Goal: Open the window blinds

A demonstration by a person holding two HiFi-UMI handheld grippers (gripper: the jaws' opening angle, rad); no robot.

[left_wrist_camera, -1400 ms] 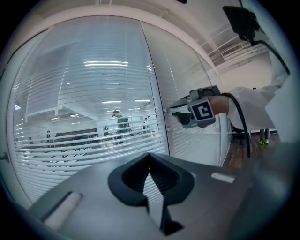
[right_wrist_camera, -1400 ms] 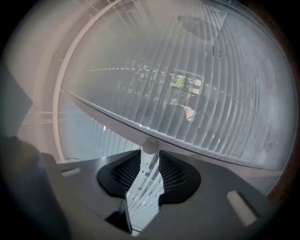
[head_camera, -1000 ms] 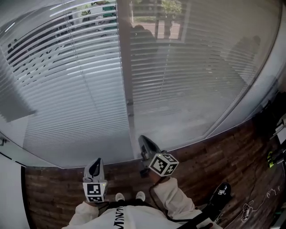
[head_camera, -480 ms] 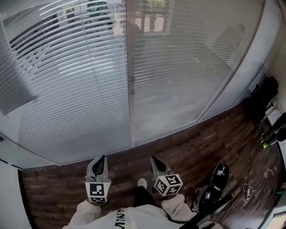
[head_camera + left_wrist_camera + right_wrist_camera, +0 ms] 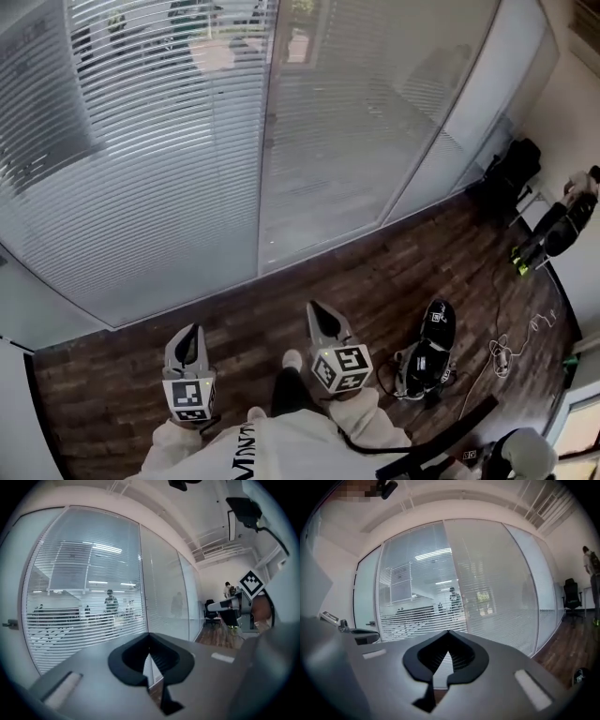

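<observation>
Both my left tongs (image 5: 190, 332) and right tongs (image 5: 320, 311) are pressed together, empty, well apart from the window blinds (image 5: 169, 141) hanging ahead. Arriving with tips shut, I risk jabbing and bending the blinds instead of gripping whatever control turns them.

Blinds (image 5: 169, 141) run off the top and left edges in the head view. On the right pane (image 5: 366, 112) the slats are washed out, tilt can't be told. Figures behind the slats (image 5: 111, 604) small, hazy, half hidden. Person at far right (image 5: 574, 211) tiny, cut by the edge. Black gear on the floor (image 5: 433, 342): unclear what it is. Wearer's torso (image 5: 272, 455) cut off at the bottom.
</observation>
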